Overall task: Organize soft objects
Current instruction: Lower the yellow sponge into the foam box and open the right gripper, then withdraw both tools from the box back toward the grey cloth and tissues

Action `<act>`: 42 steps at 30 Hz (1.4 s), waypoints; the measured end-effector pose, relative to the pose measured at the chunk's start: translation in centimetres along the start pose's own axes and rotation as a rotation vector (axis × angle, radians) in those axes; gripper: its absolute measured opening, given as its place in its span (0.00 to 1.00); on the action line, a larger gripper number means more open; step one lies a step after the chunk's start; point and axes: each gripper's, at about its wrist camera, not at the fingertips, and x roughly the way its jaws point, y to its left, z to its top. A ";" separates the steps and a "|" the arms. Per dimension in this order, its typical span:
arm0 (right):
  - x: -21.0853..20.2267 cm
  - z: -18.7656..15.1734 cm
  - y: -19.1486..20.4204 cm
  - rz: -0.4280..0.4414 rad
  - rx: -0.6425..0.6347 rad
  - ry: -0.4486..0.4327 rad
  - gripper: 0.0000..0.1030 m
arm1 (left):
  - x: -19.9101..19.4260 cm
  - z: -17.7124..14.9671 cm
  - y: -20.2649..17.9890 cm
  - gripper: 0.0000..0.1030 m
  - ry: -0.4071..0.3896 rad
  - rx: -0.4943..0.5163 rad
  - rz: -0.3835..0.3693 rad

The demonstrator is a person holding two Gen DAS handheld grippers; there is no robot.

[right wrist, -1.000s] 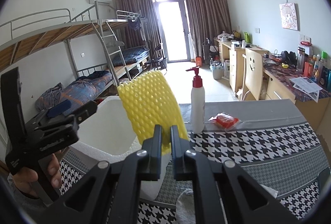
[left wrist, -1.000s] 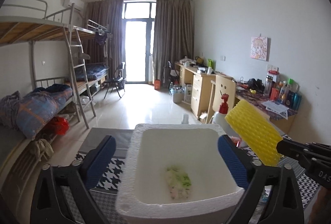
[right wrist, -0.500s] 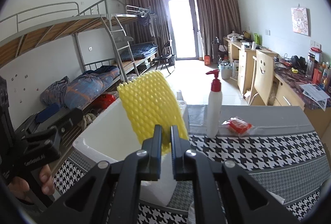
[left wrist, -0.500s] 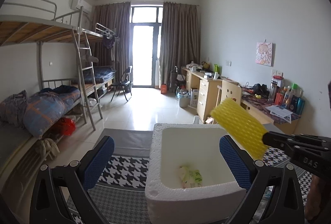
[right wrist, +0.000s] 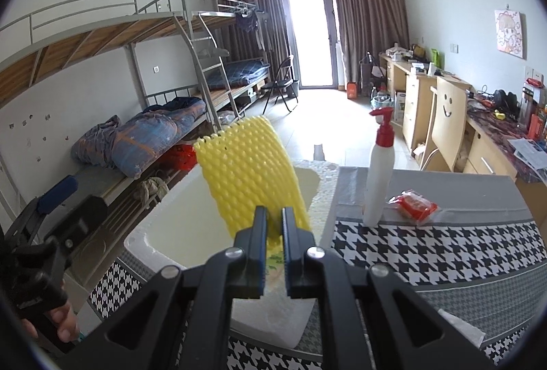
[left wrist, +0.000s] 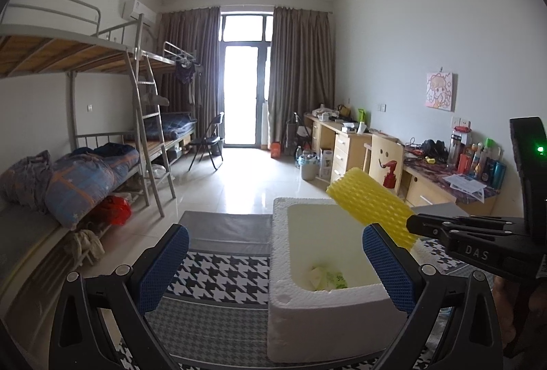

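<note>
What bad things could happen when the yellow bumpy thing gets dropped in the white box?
The right gripper pinches only the bottom end of the yellow foam net, which tilts over the foam box. Let go now, the light net might catch the rim and flop onto the table instead.

The pump bottle stands close beside the box, so a sideways swing could knock it over.

The left gripper is open and not holding the box, so a bump could slide it.

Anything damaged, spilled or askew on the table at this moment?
One thing: the white foam box has a ragged, chipped rim, with a notch on its near edge and crumbling along the far edge. The pump bottle stands upright, and the right gripper holds the yellow foam net cleanly over the box.
</note>
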 end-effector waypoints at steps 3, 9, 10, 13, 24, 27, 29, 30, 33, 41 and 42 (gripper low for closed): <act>0.8 0.0 0.4 0.003 -0.001 0.021 0.10 | 0.0 -0.2 0.5 0.99 0.004 -0.004 0.003; 2.0 0.0 1.0 0.006 -0.012 0.059 0.13 | -0.2 -0.6 1.4 0.99 0.014 -0.014 0.006; 2.1 0.0 1.1 0.008 -0.018 0.067 0.16 | -0.2 -0.6 1.4 0.99 0.014 -0.013 0.005; 2.4 -0.1 1.5 0.010 -0.019 0.073 0.27 | -0.3 -0.9 1.6 0.99 0.015 -0.009 -0.001; 2.5 -0.4 2.3 0.014 -0.028 0.077 0.70 | -0.4 -1.0 2.3 0.99 0.026 -0.013 -0.031; 2.1 -0.6 2.3 0.001 -0.041 0.061 0.71 | -0.3 -1.1 2.3 0.99 0.030 -0.013 -0.036; 1.7 -0.7 2.3 -0.004 -0.042 0.049 0.77 | -0.4 -1.1 2.3 0.99 0.031 -0.015 -0.036; 1.5 -0.7 2.2 -0.003 -0.043 0.040 0.80 | -0.5 -1.1 2.2 0.99 0.031 -0.016 -0.038; 0.9 -0.5 2.2 -0.001 -0.058 0.020 0.85 | -0.6 -1.0 1.8 0.99 0.028 -0.009 -0.040; 0.1 -0.2 2.1 -0.010 -0.091 -0.014 0.88 | -0.7 -0.8 0.9 0.99 0.028 0.003 -0.039; 0.0 -0.2 1.9 -0.016 -0.096 -0.015 0.88 | -0.7 -0.7 0.6 0.99 0.029 0.008 -0.040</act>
